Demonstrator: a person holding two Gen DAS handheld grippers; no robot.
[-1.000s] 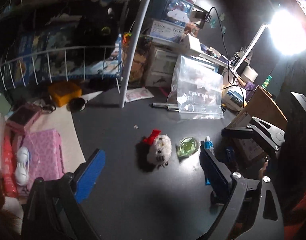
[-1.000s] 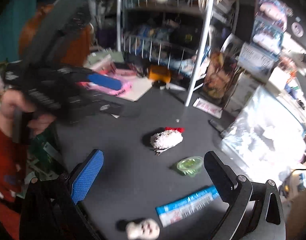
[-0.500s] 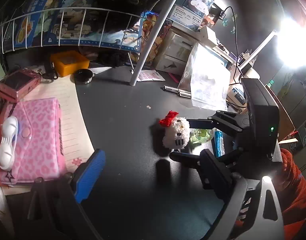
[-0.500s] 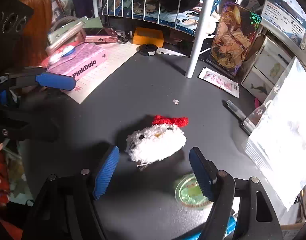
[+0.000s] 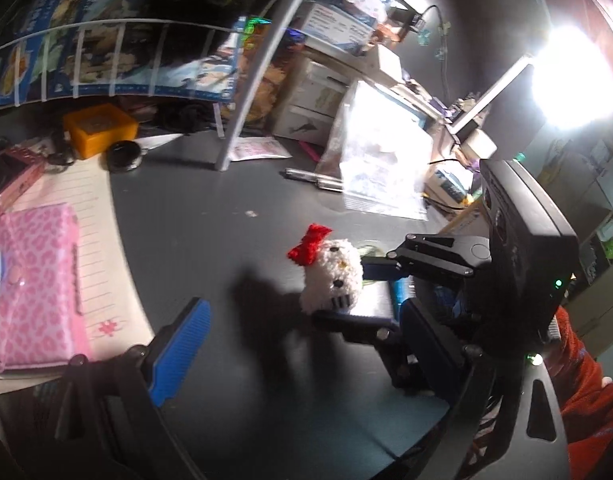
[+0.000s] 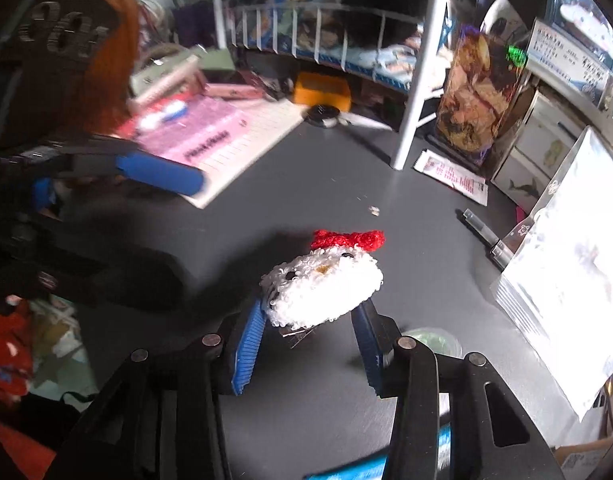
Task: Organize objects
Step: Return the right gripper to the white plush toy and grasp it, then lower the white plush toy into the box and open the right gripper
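Note:
A white fluffy cat plush (image 6: pixel 321 286) with a red bow is held between the blue pads of my right gripper (image 6: pixel 310 320), which is shut on it just above the dark desk (image 6: pixel 418 240). The plush also shows in the left wrist view (image 5: pixel 331 274), with the right gripper (image 5: pixel 346 296) closed around it from the right. My left gripper (image 5: pixel 302 344) is open and empty, just in front of the plush; it appears at the left of the right wrist view (image 6: pixel 158 172).
A clear zip bag (image 6: pixel 566 292) stands at the right. A green round lid (image 6: pixel 430 340) and blue tube (image 6: pixel 362 468) lie near the right gripper. A pink pouch (image 5: pixel 34 280) on lined paper lies left. A white wire rack (image 5: pixel 242 92), an orange box (image 5: pixel 98 128) and a pen (image 5: pixel 314 178) stand behind.
My right gripper closed on the cat plush and has lifted it slightly off the desk. The left gripper stayed open and shifted a little closer.

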